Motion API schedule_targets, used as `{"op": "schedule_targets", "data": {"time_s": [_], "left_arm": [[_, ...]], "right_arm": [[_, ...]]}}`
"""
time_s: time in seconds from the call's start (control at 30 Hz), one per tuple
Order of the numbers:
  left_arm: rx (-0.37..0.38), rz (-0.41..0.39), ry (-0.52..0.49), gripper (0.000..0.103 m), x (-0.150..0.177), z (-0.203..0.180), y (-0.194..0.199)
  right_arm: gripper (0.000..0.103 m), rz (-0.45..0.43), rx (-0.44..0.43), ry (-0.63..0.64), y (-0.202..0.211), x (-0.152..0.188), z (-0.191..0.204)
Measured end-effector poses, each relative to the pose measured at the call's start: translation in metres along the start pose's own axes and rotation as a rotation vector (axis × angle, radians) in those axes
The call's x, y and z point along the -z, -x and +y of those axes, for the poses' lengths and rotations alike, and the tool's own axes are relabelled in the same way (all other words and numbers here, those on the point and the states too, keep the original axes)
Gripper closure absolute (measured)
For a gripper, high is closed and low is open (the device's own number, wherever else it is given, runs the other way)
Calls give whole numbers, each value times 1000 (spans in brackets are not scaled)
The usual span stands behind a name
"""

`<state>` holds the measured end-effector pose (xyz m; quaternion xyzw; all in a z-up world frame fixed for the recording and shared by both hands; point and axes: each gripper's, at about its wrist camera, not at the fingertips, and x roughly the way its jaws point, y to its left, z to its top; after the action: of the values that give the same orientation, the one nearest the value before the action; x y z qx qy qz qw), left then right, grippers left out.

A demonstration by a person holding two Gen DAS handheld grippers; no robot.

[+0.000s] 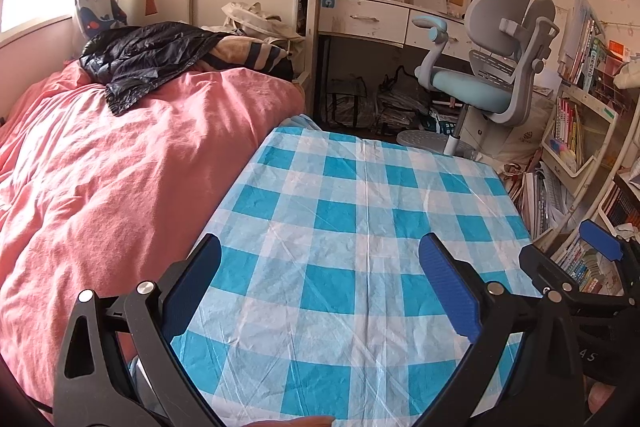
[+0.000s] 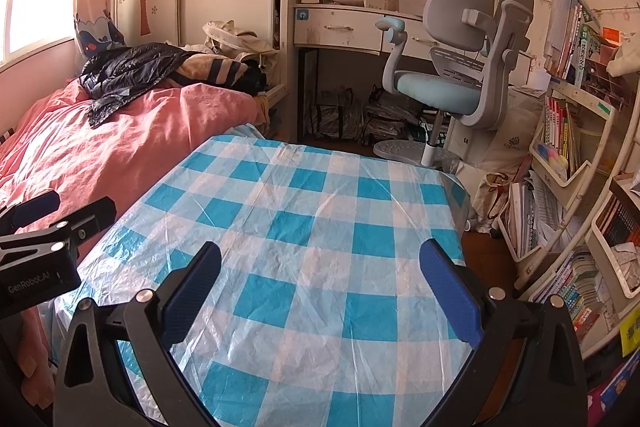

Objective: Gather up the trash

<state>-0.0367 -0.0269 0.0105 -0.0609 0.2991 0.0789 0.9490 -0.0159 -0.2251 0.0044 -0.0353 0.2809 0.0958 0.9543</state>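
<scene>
While both were held above the blue-and-white checked plastic tablecloth (image 1: 360,227), the left gripper (image 1: 320,287) and the right gripper (image 2: 320,283) had their jaws wide apart, holding nothing.

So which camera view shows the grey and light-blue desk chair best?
The right wrist view: the grey and light-blue desk chair appears whole and larger, from backrest to round base. The left wrist view shows it smaller and farther toward the right edge.
</scene>
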Motion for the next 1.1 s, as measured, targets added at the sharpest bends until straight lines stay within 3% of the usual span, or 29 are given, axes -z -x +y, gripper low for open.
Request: {"op": "schedule_targets", "data": {"time_s": [0.53, 1.1], "left_arm": [[-10, 49, 1, 7, 3, -2, -16], [-29, 81, -25, 7, 5, -11, -34]], "right_arm": [[8, 83, 39, 33, -7, 1, 2], [8, 96, 35, 31, -12, -3, 1]]}}
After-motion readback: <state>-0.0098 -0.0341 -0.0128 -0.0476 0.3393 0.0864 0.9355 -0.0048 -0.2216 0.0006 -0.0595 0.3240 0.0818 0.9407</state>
